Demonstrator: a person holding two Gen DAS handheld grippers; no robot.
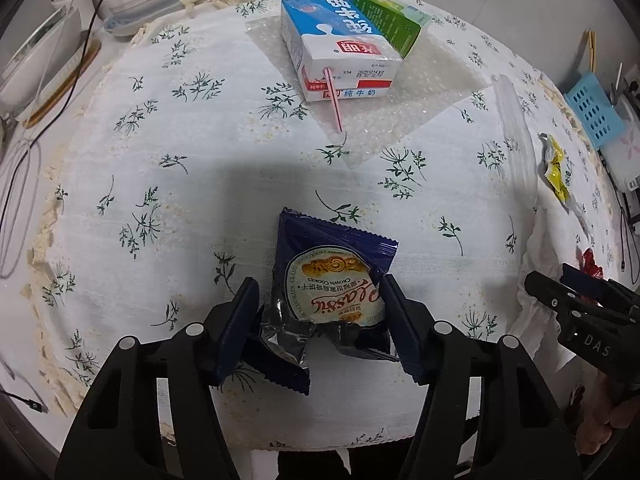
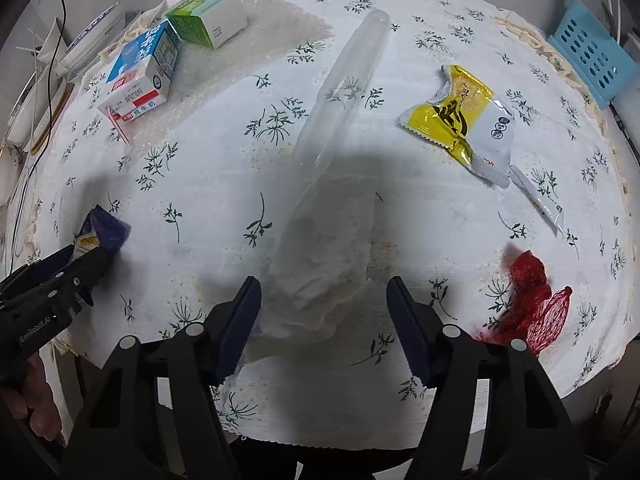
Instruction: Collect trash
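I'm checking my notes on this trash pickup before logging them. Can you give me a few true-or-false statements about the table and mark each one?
1. The left tongs straddle a dark blue cookie wrapper. True.
2. The milk carton stands upright. False: it lies on its side, on bubble wrap.
3. A pink straw sticks out of the carton. True.
4. The right tongs straddle the yellow packet. False: clear plastic lies between them.
5. The red net is inside the blue basket. False: it lies on the tablecloth.

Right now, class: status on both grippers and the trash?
Left gripper astride cookie wrapper. Right gripper over clear bag, open. Nothing blocking.
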